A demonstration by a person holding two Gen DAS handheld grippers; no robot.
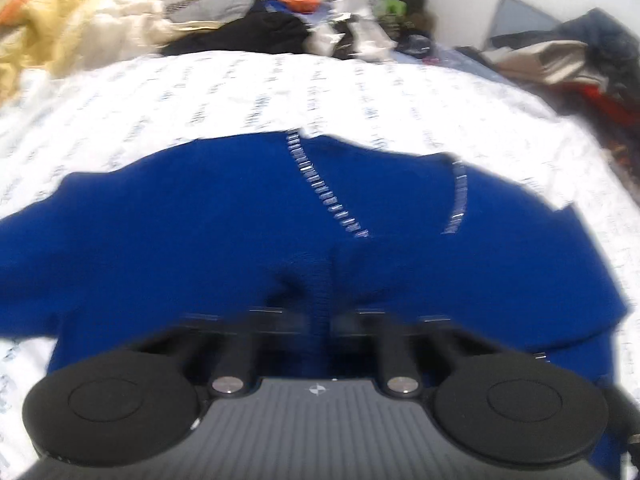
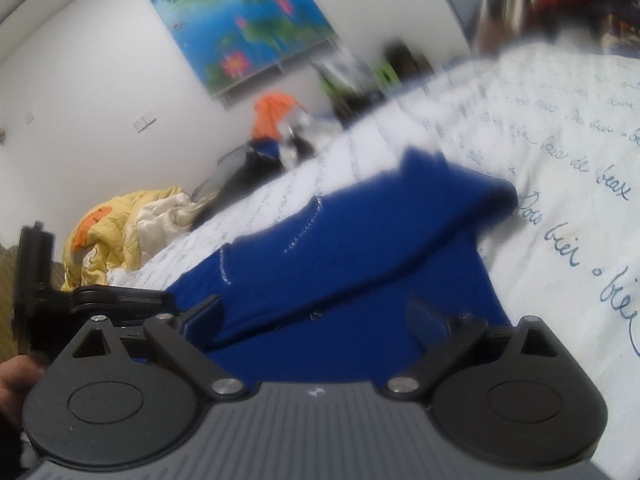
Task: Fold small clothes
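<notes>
The blue garment (image 1: 240,240), lying mid-frame on the white sheet (image 1: 200,100), looks light and limp, best taken by an edge: left gripper (image 1: 319,322) pinches its fabric, right gripper (image 2: 320,316) stands spread.

A royal-blue knit garment (image 1: 224,240) with two lines of silvery stitching lies spread across a white bedsheet printed with faint script (image 1: 200,96). The left gripper (image 1: 319,322) has its black fingers drawn nearly together, pinching a ridge of the blue fabric. Mixed clothing (image 1: 256,20) is heaped beyond, blurred.
</notes>
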